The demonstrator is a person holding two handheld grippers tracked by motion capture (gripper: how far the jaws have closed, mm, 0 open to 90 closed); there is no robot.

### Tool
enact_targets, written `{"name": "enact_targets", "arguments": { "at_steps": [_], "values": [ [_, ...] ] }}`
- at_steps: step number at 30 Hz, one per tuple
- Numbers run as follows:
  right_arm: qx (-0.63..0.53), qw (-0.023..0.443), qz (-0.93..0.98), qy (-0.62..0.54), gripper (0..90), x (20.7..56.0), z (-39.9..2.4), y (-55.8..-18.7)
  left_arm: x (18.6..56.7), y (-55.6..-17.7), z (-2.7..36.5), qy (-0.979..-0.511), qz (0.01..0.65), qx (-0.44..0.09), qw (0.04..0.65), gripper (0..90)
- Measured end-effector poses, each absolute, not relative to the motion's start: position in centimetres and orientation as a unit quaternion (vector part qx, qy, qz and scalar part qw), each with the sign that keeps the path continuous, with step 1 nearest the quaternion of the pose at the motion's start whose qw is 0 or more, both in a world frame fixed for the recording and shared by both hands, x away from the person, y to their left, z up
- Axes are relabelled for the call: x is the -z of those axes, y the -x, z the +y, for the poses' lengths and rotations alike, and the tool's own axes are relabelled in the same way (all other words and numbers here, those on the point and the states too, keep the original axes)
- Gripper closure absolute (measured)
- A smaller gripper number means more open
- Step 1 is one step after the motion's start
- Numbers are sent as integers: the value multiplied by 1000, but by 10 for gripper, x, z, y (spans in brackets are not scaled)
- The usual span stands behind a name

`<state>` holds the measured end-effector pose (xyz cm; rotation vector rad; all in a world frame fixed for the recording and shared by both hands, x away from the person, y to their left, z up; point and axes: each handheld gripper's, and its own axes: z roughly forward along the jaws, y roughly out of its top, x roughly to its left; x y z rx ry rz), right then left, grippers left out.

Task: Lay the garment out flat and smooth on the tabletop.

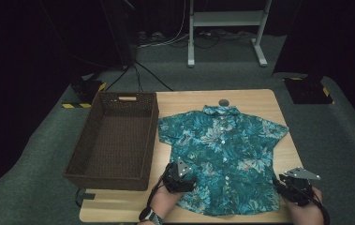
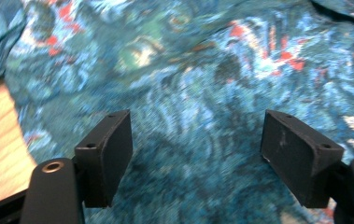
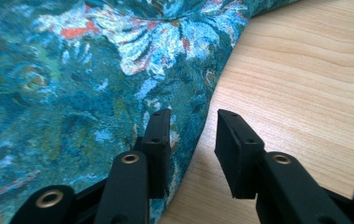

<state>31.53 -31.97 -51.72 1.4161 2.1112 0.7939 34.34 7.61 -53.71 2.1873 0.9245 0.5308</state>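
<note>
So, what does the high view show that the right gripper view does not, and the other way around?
In the high view: the whole shirt lying flat and buttoned, the brown wicker basket beside it on the left, a small round grey thing above the collar, and both grippers, the left gripper over the hem and the right gripper at the shirt's right edge.

In the right gripper view: its own jaws from close, a little apart, one over the cloth edge, one over bare wood, with nothing pinched.

Shared: the floral shirt and the wooden table.
</note>
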Motion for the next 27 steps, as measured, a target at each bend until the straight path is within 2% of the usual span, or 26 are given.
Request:
{"name": "enact_targets", "arguments": {
  "at_steps": [4,6,10,11,18,27],
  "values": [
    [-295,244,759,-527,671,518,-326,-328,538,-341,69,-848,344,-202,349,237],
    [-297,253,741,-547,701,517,-338,-348,540,-342,68,-847,344,-192,356,233],
    [-296,262,728,-561,699,517,-347,-368,542,-344,69,-846,349,-168,367,210],
    [-298,266,717,-572,700,518,-354,-385,542,-344,71,-846,351,-161,368,209],
    [-284,285,700,-590,685,518,-362,-432,542,-343,72,-847,347,-159,370,204],
    [-261,290,690,-609,682,529,-372,-461,542,-343,73,-848,344,-158,370,202]
  ]
}}
